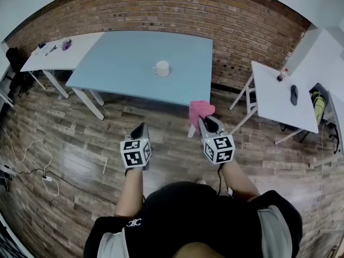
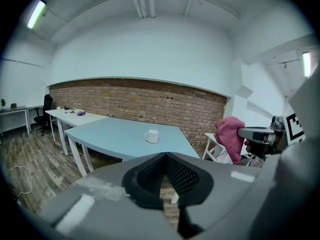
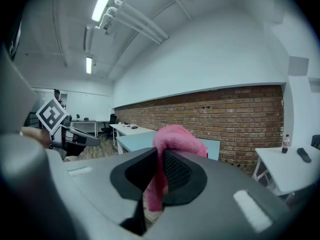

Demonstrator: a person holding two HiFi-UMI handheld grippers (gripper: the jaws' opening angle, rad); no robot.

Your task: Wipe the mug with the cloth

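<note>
A person (image 1: 188, 216) stands on a wooden floor (image 1: 75, 144), facing a pale blue bench (image 1: 121, 63) set against a brick wall (image 1: 242, 31). A white mug (image 1: 161, 68) sits upright near the middle of the bench, well apart from both tools. The left tongs (image 1: 141, 128) are pressed together with nothing between them. The right tongs (image 1: 206, 121) are clamped on a pink cloth (image 1: 200, 110), which bunches above the tips and hangs below them. Both tongs hover side by side, short of the bench's near edge.
</note>
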